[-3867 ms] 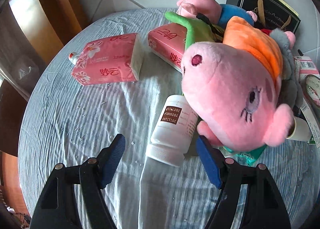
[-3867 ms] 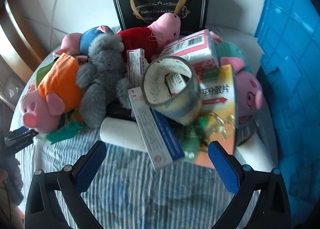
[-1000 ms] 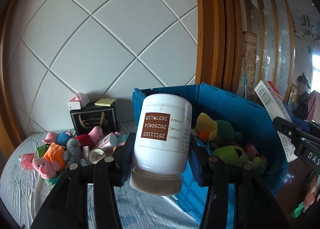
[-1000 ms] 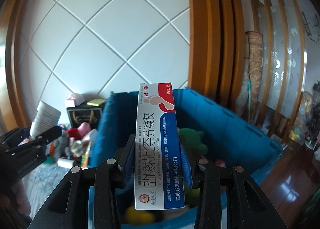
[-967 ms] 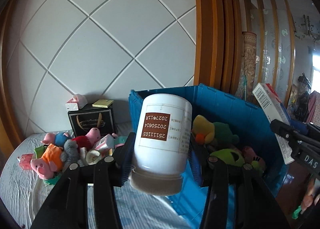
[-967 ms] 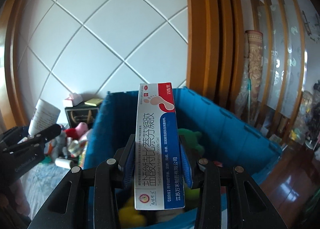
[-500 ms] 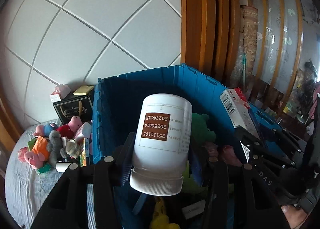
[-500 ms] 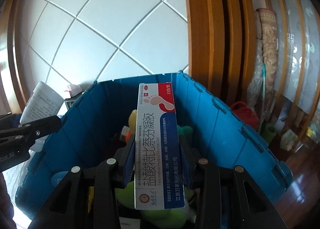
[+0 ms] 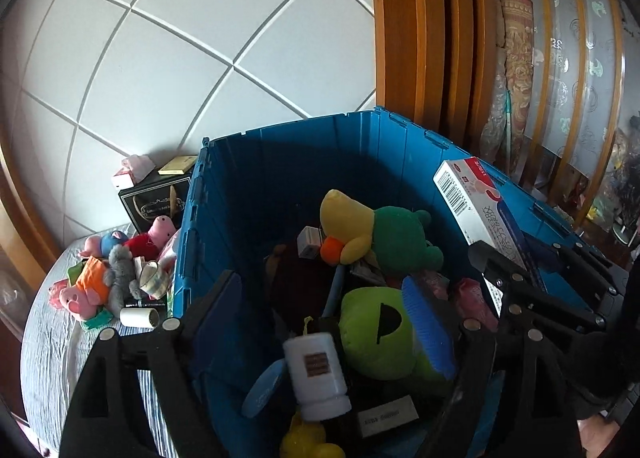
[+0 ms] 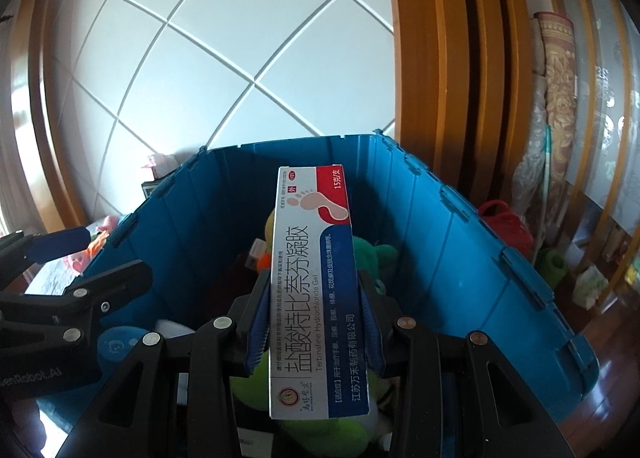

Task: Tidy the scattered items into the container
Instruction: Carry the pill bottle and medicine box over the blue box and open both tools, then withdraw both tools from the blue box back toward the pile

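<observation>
Already partway — blue crate [image 9: 280,162] holds plush toys, white bottle [image 9: 318,374] dropping free between opening jaws of left tool [image 9: 328,314]. Right tool [image 10: 314,322] pinches ointment box [image 10: 312,290] above crate, unreleased. Pig plushes [image 9: 80,290], tape roll [image 9: 154,284] remain on table [image 9: 52,358].

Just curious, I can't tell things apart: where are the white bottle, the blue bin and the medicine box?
white bottle [image 9: 316,368], left wrist view, label.
blue bin [image 10: 472,254], right wrist view, inner wall.
medicine box [image 10: 316,258], right wrist view, printed face.

White bottle [image 9: 318,372] (cap down) in blue crate [image 9: 280,162]; gel box [image 10: 312,290] above.
</observation>
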